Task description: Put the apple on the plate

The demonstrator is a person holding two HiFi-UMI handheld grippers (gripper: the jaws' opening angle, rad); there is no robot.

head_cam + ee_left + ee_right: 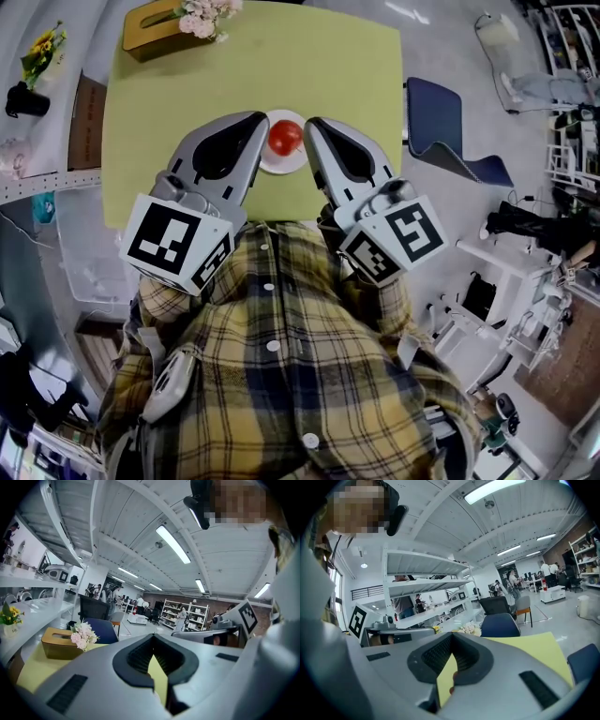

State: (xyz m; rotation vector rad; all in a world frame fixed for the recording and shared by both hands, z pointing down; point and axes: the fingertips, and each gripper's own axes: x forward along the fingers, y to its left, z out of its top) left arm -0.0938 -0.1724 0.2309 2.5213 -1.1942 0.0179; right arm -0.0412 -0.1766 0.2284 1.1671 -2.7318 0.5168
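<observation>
A red apple [285, 137] sits on a small white plate [272, 165] on the yellow-green table [187, 112], just ahead of the person's plaid shirt. My left gripper [261, 120] lies at the apple's left and my right gripper [311, 125] at its right, both tips level with it and slightly apart from it. Neither holds anything. In the left gripper view the left gripper [153, 638] has its jaws closed tip to tip, with only table showing through the hollow. The right gripper [452, 637] looks the same in its own view.
A tan tissue box [150, 26] with pink flowers [204, 17] stands at the table's far left corner. A blue chair [445, 131] is off the table's right side. White shelving [37, 178] runs along the left. People stand far off in the room.
</observation>
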